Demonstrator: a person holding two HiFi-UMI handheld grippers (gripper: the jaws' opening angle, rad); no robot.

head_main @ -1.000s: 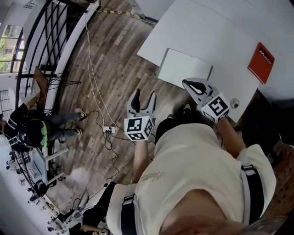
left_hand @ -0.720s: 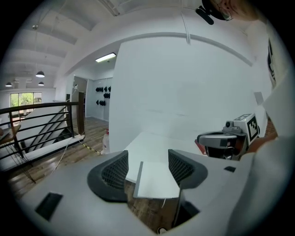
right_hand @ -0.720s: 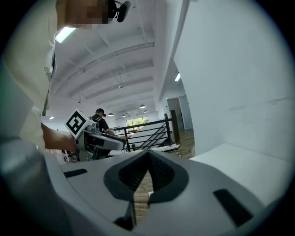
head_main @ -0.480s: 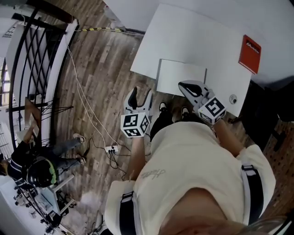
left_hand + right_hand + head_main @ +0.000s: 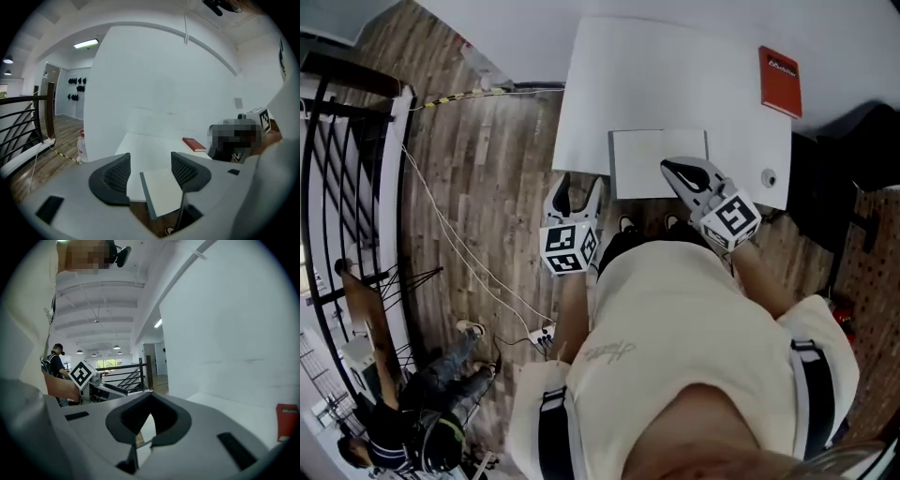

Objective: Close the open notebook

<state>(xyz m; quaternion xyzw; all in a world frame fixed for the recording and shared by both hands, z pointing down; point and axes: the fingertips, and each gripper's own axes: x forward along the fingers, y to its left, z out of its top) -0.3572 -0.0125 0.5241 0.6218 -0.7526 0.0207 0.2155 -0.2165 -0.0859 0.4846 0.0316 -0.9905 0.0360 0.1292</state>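
A: Where are we placing the notebook?
B: We're placing the notebook (image 5: 654, 161) flat on the white table (image 5: 675, 84), right at its near edge, white face up. In the left gripper view we're seeing a dark grey strip running along its left side.
A: Left gripper?
B: We're marking the left gripper (image 5: 580, 187) as hanging at the table's near edge, just left of the notebook, with wooden floor (image 5: 487, 178) under it. Its jaws are standing wide apart and gripping nothing. Through the gap we're only looking at the notebook and the table beyond.
A: And the right?
B: The right gripper (image 5: 667, 168) is pointing at the notebook's near right corner, its tip overlapping that corner in the head view. We're reading the jaws as drawn together at the tips, with nothing pinched between them. Whether the tip is touching the page, we're not able to tell from this steep angle.
A: Anything else we're logging?
B: A red book (image 5: 780, 82) is lying at the table's far right corner, well apart from the notebook. A small round thing (image 5: 769, 176) is sitting near the table's right edge, close to the right gripper's marker cube. A black railing (image 5: 337, 141) is running along the left, and another person (image 5: 441, 408) is showing low at the left on the floor.
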